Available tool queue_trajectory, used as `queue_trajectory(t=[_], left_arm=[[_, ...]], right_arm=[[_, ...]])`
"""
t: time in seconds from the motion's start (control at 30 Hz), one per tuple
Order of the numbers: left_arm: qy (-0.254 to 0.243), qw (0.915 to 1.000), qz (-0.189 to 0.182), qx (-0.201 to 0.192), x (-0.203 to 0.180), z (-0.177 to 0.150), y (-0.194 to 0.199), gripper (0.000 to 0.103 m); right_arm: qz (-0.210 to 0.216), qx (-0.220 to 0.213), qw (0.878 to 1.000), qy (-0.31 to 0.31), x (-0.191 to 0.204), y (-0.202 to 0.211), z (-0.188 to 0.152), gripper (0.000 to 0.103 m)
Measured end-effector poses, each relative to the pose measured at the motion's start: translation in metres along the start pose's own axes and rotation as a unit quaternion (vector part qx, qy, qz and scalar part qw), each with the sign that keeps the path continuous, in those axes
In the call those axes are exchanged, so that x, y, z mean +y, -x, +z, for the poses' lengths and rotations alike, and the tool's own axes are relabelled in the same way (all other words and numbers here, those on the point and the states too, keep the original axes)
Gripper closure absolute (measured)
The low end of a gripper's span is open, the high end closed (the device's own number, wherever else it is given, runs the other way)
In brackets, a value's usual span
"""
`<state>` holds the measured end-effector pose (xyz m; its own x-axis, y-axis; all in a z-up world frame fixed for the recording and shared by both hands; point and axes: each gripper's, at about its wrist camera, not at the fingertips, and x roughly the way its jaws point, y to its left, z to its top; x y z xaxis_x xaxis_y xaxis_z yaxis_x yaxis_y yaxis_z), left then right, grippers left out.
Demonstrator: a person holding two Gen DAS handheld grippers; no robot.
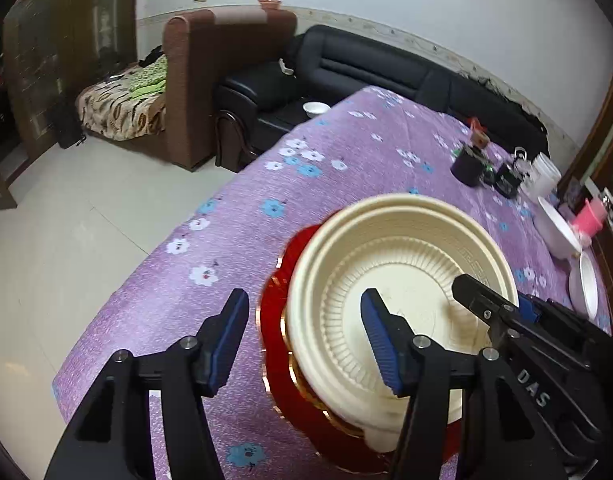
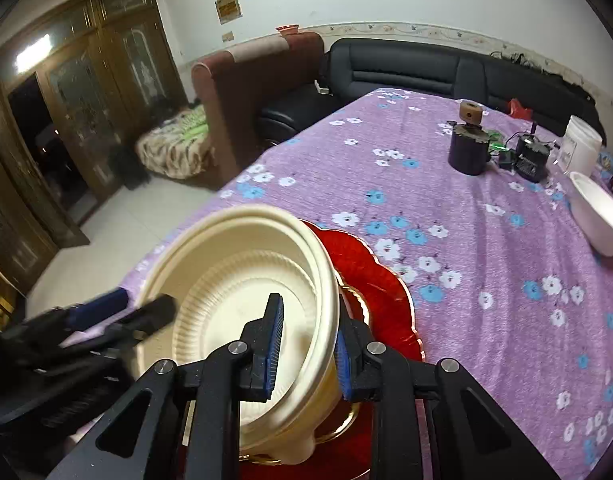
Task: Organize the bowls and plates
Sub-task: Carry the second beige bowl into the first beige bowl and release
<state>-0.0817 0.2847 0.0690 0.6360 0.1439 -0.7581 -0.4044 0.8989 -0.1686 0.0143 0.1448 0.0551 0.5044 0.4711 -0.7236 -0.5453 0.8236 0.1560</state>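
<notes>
Two nested cream bowls (image 1: 402, 276) sat on one red plate (image 1: 274, 320) at the worktop's (image 1: 346, 152) near edge, right claw (image 2: 306, 344) clamped on their rim, left claw (image 1: 302, 340) spread open astride the opposite rim without pressing, two white bowls (image 1: 556, 228) far right

Purple floral table (image 2: 486, 264), red plate (image 2: 370, 276), white bowl (image 2: 598, 216)

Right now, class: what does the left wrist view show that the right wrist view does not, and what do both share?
Left wrist only: a small white bowl on the black sofa seat.
Right wrist only: tall wooden cabinet doors.
Both: the cream bowl on the red plate, the right gripper clamping its rim, and the left gripper open.
</notes>
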Motion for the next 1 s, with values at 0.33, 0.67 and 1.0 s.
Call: queue_trajectory(t=[0.33, 0.67, 1.0], left_arm=[[0.032, 0.9988, -0.023, -0.028, 0.009, 0.000, 0.027, 0.032], [-0.007, 0.9990, -0.043, -0.014, -0.022, -0.009, 0.038, 0.031], [-0.060, 0.9959, -0.068, 0.003, -0.069, -0.024, 0.044, 0.026]], right_arm=[[-0.020, -0.068, 0.997, 0.008, 0.004, 0.032, -0.004, 0.043], [-0.027, -0.087, 0.996, -0.023, -0.026, 0.067, -0.024, 0.037], [-0.038, -0.076, 0.993, -0.078, -0.079, 0.087, -0.050, 0.036]])
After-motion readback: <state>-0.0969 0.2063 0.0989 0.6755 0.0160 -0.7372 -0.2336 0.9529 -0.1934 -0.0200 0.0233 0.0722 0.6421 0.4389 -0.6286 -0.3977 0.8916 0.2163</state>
